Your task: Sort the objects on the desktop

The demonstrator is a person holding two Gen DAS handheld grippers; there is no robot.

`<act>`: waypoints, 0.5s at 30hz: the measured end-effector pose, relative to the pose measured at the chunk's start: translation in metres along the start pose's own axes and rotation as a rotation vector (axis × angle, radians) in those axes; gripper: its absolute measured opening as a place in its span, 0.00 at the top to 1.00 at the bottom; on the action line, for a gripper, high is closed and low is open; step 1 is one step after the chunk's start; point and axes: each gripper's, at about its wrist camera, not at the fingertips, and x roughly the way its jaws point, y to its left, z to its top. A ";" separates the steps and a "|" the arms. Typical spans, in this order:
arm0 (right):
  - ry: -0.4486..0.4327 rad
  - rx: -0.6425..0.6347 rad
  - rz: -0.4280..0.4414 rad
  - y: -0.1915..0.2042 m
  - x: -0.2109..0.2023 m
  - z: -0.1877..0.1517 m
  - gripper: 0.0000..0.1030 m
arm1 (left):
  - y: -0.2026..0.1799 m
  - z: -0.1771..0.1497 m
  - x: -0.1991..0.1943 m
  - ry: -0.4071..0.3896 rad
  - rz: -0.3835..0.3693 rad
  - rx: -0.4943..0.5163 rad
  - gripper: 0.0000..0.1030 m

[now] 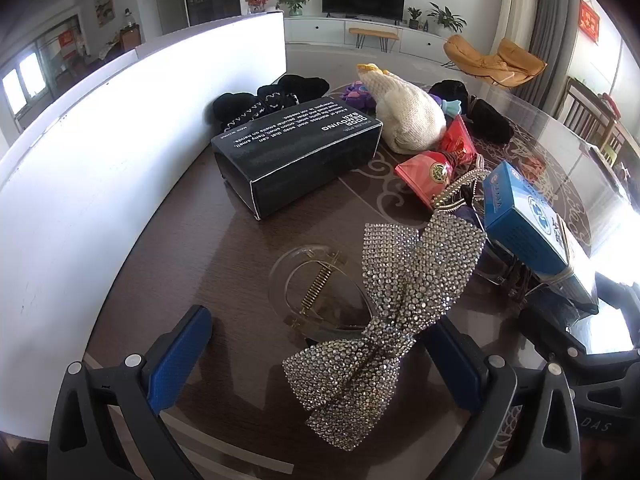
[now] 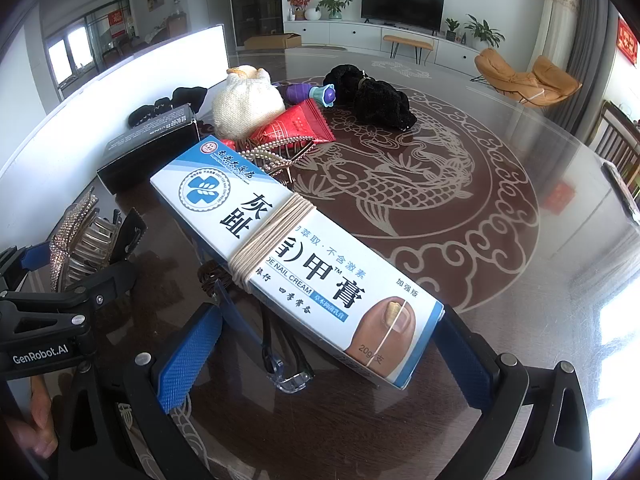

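In the left wrist view my left gripper (image 1: 320, 344) is open, its blue pads wide apart around a rhinestone bow clip (image 1: 384, 312) and a clear claw clip (image 1: 316, 292) on the dark table. In the right wrist view my right gripper (image 2: 324, 344) is open around the near end of a blue-white nail cream box (image 2: 296, 252) wrapped with string, which rests tilted on other items. The box also shows in the left wrist view (image 1: 532, 224). A black box (image 1: 296, 148) lies further back.
Behind lie a cream knitted pouch (image 1: 408, 120), red packets (image 1: 432, 168), black hair ties (image 2: 376, 96), purple items (image 2: 316, 94) and a beaded comb (image 2: 272, 156). A white board (image 1: 100, 152) walls the left side. The glass-topped table (image 2: 460, 208) stretches right.
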 end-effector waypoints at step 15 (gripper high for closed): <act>0.000 0.000 0.000 0.000 0.000 0.000 0.00 | -0.004 0.002 0.004 -0.017 0.001 0.004 0.00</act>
